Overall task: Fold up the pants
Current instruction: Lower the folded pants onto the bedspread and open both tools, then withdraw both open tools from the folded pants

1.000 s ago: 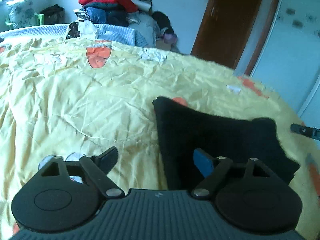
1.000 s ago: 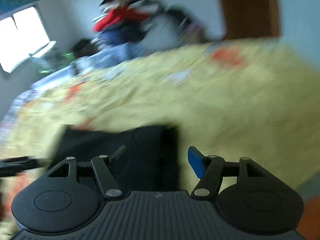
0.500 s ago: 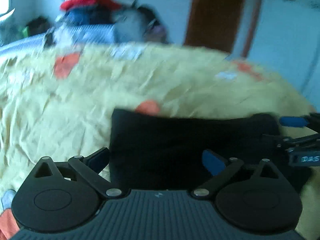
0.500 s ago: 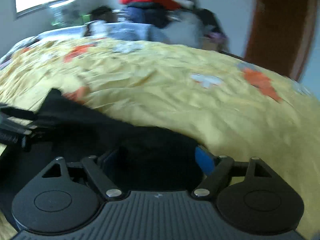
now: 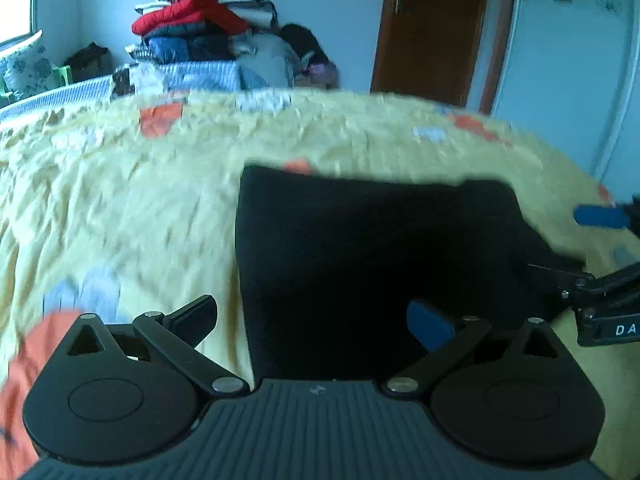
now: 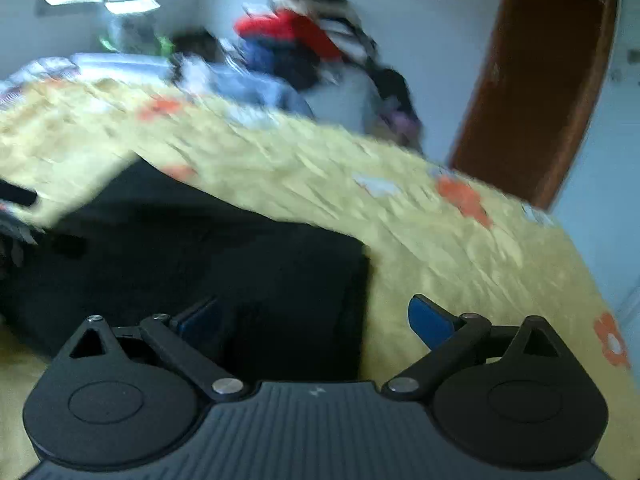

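The black pants (image 5: 380, 248) lie folded into a flat rectangle on the yellow bedsheet (image 5: 120, 208). My left gripper (image 5: 312, 322) is open just above their near left corner, and the left edge runs between its fingers without either pad pressing on it. In the right wrist view the pants (image 6: 200, 248) fill the lower left, blurred. My right gripper (image 6: 316, 320) hovers over their near right edge with its jaws opening and the pads off the cloth. The right gripper (image 5: 576, 246) also shows at the pants' right side in the left wrist view.
The bedsheet (image 6: 440, 240) has orange and white prints and spreads wide on all sides. A pile of clothes (image 5: 196, 28) is stacked at the far end of the bed. A brown door (image 5: 432, 28) and a white wardrobe (image 5: 568, 60) stand behind to the right.
Both grippers' jaws have spread wider. The left view has slid right, so the pants now sit in the middle. The right gripper has come in at the pants' right side and its view has rolled.
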### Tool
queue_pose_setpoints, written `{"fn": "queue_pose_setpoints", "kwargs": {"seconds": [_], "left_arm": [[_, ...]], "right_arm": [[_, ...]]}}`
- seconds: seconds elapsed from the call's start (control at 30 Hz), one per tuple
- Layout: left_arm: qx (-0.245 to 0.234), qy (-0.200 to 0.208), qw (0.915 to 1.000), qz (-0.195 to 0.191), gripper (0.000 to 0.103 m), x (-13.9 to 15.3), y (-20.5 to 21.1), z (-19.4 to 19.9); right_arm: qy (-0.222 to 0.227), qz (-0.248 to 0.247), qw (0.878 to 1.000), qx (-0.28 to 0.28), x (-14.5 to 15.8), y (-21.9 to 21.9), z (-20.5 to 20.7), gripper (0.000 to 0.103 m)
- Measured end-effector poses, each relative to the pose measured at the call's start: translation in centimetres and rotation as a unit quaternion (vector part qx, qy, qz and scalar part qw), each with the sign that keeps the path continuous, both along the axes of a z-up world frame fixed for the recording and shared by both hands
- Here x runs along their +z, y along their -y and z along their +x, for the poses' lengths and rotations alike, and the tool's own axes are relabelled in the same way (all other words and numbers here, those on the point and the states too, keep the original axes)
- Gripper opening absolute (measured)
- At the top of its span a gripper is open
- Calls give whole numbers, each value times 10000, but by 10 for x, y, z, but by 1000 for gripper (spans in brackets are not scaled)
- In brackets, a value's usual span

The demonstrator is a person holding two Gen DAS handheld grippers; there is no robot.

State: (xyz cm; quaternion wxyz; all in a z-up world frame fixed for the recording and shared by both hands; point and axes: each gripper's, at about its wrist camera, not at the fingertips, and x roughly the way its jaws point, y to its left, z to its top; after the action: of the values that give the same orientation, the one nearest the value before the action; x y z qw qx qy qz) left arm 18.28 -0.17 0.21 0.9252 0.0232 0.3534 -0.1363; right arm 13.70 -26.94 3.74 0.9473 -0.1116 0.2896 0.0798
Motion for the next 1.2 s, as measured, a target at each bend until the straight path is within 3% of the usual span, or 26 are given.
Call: {"fn": "queue_pose_setpoints", "kwargs": {"seconds": [0.1, 0.13, 0.2, 0.3, 0.47, 0.57, 0.87, 1.03, 1.2], "left_arm": [[69, -121, 9999, -37, 103, -16, -2, 0], [172, -206, 9995, -183, 103, -13, -6, -2], [257, -156, 9992, -271, 103, -2, -13, -14], [287, 53, 9995, -143, 103, 9, -16, -34], [299, -126, 9985, -439, 103, 11, -17, -62], [288, -34, 9990, -344, 103, 7, -12, -83], [620, 185, 9977, 224, 103, -8, -5, -112], [868, 225, 9957, 234, 103, -16, -7, -111], [879, 291, 9950, 376, 103, -23, -2, -110]], "right_arm": [[-340, -334, 9989, 37, -23, -11, 4, 102], [-416, -148, 9990, -109, -29, -3, 8, 103], [-669, 686, 9930, -697, -22, 21, 0, 103], [-473, 1271, 9832, -1223, -5, 33, -29, 103], [-880, 2398, 9598, -1164, 7, 34, -66, 103], [-1078, 2764, 9505, -924, 10, 25, -80, 103], [-846, 2294, 9639, -1051, -2, -2, -123, 103], [-593, 1440, 9794, -1286, -26, -20, -122, 103], [-434, 927, 9849, -1396, -48, -32, -117, 103]]}}
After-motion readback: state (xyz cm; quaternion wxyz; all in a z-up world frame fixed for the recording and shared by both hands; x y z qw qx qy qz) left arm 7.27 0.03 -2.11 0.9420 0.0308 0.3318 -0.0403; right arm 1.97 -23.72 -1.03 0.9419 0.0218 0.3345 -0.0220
